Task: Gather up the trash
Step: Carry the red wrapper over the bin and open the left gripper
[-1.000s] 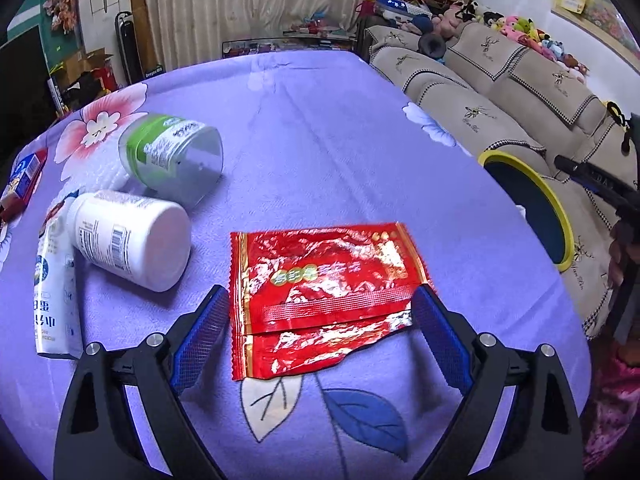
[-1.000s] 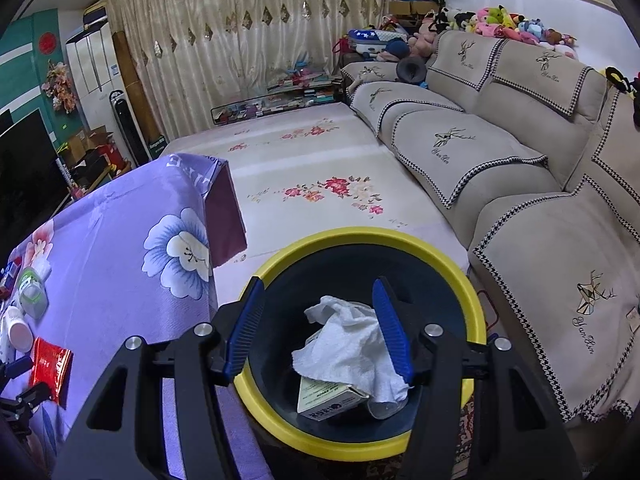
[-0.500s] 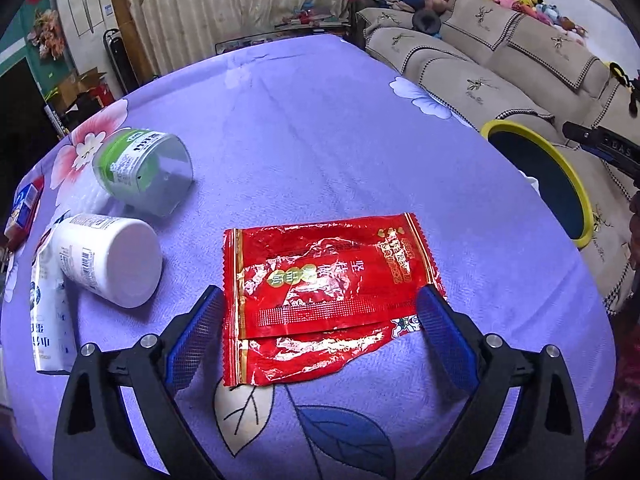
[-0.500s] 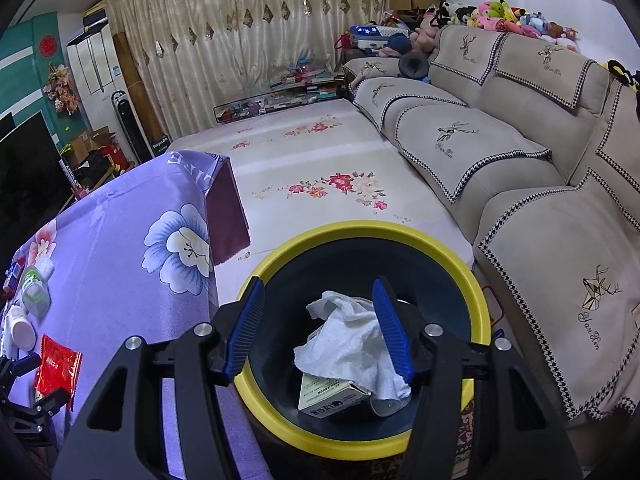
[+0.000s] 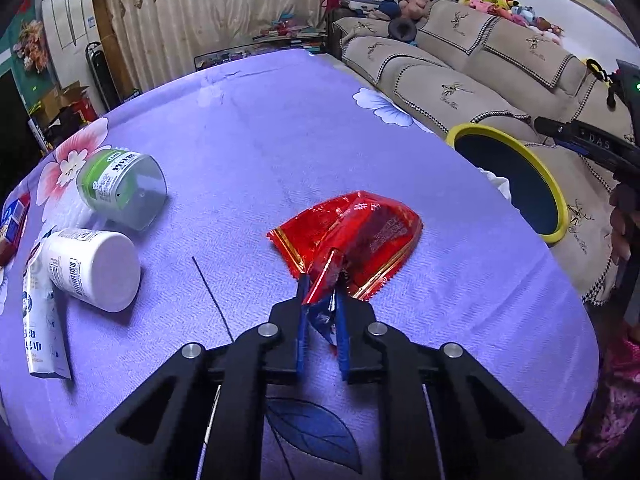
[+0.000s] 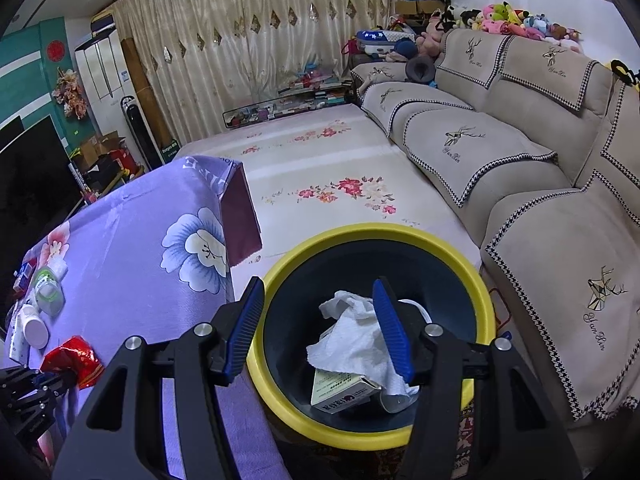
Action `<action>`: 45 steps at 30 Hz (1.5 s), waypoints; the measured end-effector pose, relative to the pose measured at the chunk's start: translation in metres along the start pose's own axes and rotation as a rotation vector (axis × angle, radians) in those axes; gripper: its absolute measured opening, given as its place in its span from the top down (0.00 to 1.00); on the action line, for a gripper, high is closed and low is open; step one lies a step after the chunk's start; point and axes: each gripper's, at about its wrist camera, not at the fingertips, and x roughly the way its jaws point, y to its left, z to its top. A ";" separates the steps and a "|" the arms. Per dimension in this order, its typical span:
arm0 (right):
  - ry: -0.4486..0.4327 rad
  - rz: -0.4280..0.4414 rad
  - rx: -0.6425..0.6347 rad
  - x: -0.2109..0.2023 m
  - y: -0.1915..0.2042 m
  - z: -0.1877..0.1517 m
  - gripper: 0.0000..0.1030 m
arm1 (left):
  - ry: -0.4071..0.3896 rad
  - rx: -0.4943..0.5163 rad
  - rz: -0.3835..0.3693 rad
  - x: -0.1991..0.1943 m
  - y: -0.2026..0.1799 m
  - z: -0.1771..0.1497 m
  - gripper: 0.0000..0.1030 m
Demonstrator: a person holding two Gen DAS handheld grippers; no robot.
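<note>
Left wrist view: left gripper point(image 5: 320, 292) pinches near edge of red wrapper point(image 5: 352, 236), which tents up off the purple tablecloth point(image 5: 260, 132). White bottle point(image 5: 94, 268) and green-label jar point(image 5: 122, 188) lie well left of wrapper; yellow-rim bin point(image 5: 516, 184) off to its right. Wrapper prob. light, crinkly, slick foil, so grip at the edge seam, firm.

Right wrist view: right gripper point(image 6: 324, 328) spread wide, empty, over the bin point(image 6: 304, 412); tissue point(image 6: 352, 340) and small box point(image 6: 344, 392) inside. Wrapper point(image 6: 72, 360) far left of bin.

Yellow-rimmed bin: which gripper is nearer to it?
Right. The right gripper hangs open directly over the yellow-rimmed bin; the left gripper is over the table, shut on the red wrapper.
</note>
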 end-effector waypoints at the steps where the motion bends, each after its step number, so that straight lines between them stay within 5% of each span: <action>1: -0.006 0.000 0.003 -0.003 -0.002 0.000 0.48 | -0.002 0.003 -0.004 -0.001 -0.002 0.000 0.91; 16: -0.057 0.000 0.055 -0.039 -0.034 -0.010 0.48 | -0.054 0.034 -0.033 -0.029 -0.031 0.013 0.93; 25: -0.078 -0.032 0.110 -0.056 -0.072 -0.017 0.48 | -0.071 0.113 -0.107 -0.027 -0.081 0.049 0.93; 37: -0.088 -0.103 0.211 -0.064 -0.139 -0.028 0.48 | -0.047 0.258 -0.230 0.015 -0.183 0.113 0.93; 45: -0.068 -0.127 0.246 -0.058 -0.161 -0.036 0.48 | 0.052 0.302 -0.258 0.074 -0.236 0.150 0.92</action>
